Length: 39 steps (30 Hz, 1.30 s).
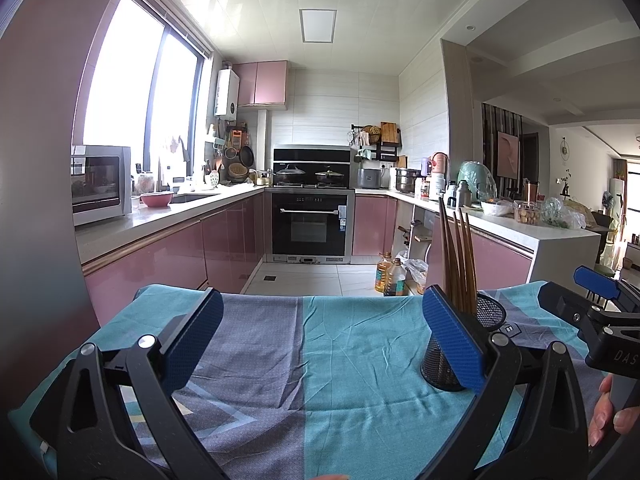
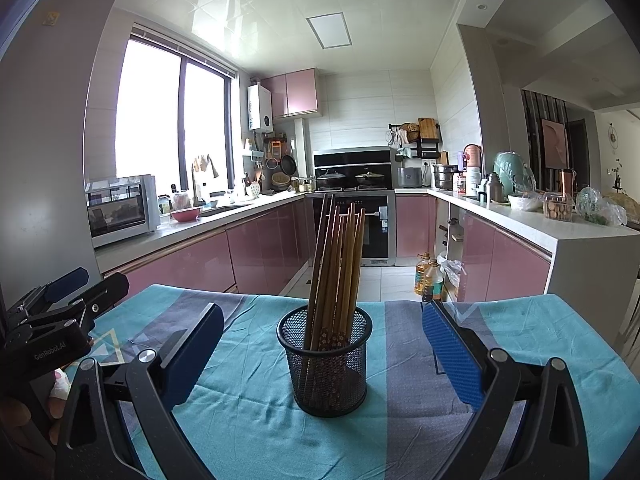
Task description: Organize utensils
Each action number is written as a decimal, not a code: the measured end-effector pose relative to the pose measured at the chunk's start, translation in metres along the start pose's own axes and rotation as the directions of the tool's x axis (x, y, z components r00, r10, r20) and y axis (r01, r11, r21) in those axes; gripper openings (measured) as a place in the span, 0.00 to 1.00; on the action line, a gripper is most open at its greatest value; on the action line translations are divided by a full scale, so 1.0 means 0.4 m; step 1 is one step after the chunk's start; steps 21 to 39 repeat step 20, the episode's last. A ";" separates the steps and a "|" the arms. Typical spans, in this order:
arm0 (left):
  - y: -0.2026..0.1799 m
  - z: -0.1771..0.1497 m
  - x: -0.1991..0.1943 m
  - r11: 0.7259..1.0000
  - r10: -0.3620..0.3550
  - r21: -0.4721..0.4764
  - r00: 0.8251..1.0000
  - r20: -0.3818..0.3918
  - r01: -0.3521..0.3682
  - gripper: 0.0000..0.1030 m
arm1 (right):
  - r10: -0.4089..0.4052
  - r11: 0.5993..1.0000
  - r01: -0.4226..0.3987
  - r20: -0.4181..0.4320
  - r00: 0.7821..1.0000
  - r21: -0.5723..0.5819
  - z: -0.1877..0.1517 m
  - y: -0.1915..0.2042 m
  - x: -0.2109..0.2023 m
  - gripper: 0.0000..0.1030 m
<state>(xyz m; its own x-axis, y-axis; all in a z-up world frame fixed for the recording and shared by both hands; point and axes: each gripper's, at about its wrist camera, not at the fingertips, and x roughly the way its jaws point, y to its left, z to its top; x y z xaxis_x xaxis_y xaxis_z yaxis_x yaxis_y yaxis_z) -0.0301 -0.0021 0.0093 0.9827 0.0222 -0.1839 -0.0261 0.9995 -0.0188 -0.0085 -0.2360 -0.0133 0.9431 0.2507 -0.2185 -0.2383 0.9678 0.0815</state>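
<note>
Jaws spread — wooden chopsticks (image 2: pixel 336 264), round black mesh cup (image 2: pixel 329 364)

Both grippers are matte black plastic with triangular cut-outs, silver pivot screws and blue textured fingers (image 1: pixel 192 340). The left gripper (image 2: pixel 52 316) bears white "GenRobot.AI" lettering; the right gripper (image 1: pixel 592 292) shows letters that look like "DAS", cut off at the frame edge
</note>
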 end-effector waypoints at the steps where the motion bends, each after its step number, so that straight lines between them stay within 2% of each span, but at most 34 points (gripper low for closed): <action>1: 0.000 0.000 0.000 1.000 -0.001 -0.002 1.000 0.000 0.001 0.95 | 0.001 1.000 -0.001 0.000 1.000 0.001 0.000 0.000 0.000 0.93; 11: -0.007 -0.007 -0.002 1.000 0.005 0.003 1.000 0.011 -0.005 0.95 | -0.002 1.000 0.002 0.000 1.000 -0.002 0.002 0.000 0.002 0.93; 14: -0.009 -0.012 0.007 1.000 -0.008 0.005 1.000 -0.014 0.008 0.95 | -0.005 1.000 0.005 -0.008 1.000 0.000 0.001 -0.011 0.007 0.93; 17: -0.004 -0.022 0.025 1.000 -0.005 0.000 0.999 -0.054 0.005 0.95 | -0.037 0.999 0.037 -0.051 0.998 0.002 -0.006 -0.048 0.023 0.93; 20: 0.010 -0.043 0.063 1.000 0.015 0.001 0.993 -0.121 -0.015 0.95 | -0.112 0.993 0.118 -0.153 0.982 0.027 -0.026 -0.136 0.062 0.94; 39: 0.010 -0.043 0.063 1.000 0.015 0.001 0.993 -0.121 -0.015 0.95 | -0.112 0.993 0.118 -0.153 0.982 0.027 -0.026 -0.136 0.062 0.94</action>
